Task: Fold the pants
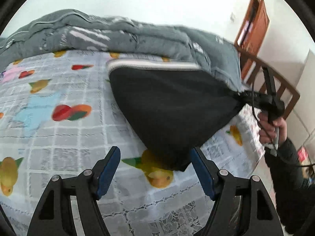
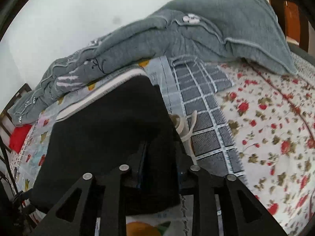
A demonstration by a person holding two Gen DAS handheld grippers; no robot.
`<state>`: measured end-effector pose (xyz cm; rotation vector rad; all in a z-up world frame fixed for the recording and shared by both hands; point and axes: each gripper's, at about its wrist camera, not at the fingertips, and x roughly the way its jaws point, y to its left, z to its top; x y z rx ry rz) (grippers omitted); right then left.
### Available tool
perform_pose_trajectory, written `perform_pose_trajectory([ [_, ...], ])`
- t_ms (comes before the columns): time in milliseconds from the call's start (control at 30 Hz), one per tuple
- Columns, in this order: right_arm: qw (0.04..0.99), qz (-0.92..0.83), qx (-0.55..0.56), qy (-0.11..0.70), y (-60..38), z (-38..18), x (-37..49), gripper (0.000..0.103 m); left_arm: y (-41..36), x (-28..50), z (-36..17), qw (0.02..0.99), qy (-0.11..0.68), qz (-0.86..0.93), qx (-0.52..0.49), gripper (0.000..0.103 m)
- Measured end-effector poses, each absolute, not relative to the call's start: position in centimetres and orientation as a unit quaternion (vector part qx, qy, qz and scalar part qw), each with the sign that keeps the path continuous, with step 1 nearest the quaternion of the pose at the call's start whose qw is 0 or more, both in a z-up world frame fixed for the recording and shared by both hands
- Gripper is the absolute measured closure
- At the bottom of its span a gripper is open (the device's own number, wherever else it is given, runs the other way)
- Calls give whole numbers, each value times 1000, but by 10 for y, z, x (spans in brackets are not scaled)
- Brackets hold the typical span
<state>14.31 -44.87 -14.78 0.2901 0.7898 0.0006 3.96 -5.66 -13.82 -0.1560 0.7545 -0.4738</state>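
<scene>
The left gripper (image 1: 155,169) stands with its two blue-padded fingers (image 1: 109,169) spread wide and nothing between them, just short of the lowest hanging corner of the pants (image 1: 169,106). The right gripper (image 2: 159,167) has its fingers drawn together on a bunched edge of the same black cloth. The left wrist view confirms this: the fabric gathers to a point at the tips of the right gripper, which is carried by the right hand (image 1: 272,126).

Location of the workpiece: the pants are partly lifted off the bed. One side is raised by the right gripper; the white-banded waistband (image 1: 153,65) lies on or close above the fruit-print sheet (image 1: 59,102), beside the grey quilt (image 1: 118,33).

Handling assessment:
- The cloth appears soft and limp. It drapes in a sagging triangle from the held point and will not keep a shape unsupported.
- It looks light for a one-point lift, though a single grip lets it swing and twist.
- The knit surface looks matt, so slipping out of the padded fingers is unlikely.
- Recommended second hold: the free lower corner nearest the left gripper, taken through both layers.

Count:
- Pants: one.
- Grippers: two.
- Grey quilt: one, heaped along the far side.
- Bed coverings: the fruit-print sheet, a grey checked mat (image 2: 206,118) and a red-flowered sheet (image 2: 275,127).
- Pale cords (image 2: 186,125) beside the cloth: number cannot be told.
</scene>
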Motion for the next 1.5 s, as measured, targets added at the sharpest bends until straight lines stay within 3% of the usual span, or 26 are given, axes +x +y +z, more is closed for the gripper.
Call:
perform_pose_trajectory([
  [133,933,0,105,345,-436,-118,134,77,-63,70,-125,907,371,-186,-65,31],
  [300,923,-12,34,383,-414,-141,140,77,-93,103,-155,885,437,-162,-4,30],
  [400,912,-21,51,406,-423,-164,138,77,-92,98,-165,880,443,-170,-22,30],
  [567,904,-17,34,426,-422,-147,142,77,-76,112,-156,874,442,-189,-75,30],
  [700,911,-18,68,406,-433,-131,158,56,-69,141,-157,864,453,-184,-119,31],
  [900,891,0,99,444,-438,-154,200,56,-74,171,-175,846,472,-195,-152,31],
  [967,891,-1,93,444,-439,-164,207,49,-77,178,-177,845,472,-199,-155,33],
  [1000,888,-5,93,450,-440,-168,211,43,-77,183,-179,842,472,-202,-164,35],
  [1067,881,-4,103,461,-443,-176,218,42,-74,192,-183,831,475,-212,-196,42],
  [1100,881,-4,106,462,-443,-176,219,42,-72,196,-186,825,478,-211,-215,52],
  [1133,880,-6,106,463,-443,-175,220,46,-70,200,-188,820,482,-209,-229,63],
  [1233,889,-26,72,452,-425,-164,212,59,-64,203,-187,815,480,-210,-247,85],
  [1267,891,-35,61,449,-421,-160,209,64,-64,201,-182,824,472,-211,-231,87],
  [1333,891,-42,58,448,-418,-151,203,83,-64,196,-169,843,456,-206,-198,88],
  [1500,887,6,128,444,-414,-133,183,91,-19,191,-151,838,445,-221,-227,89],
])
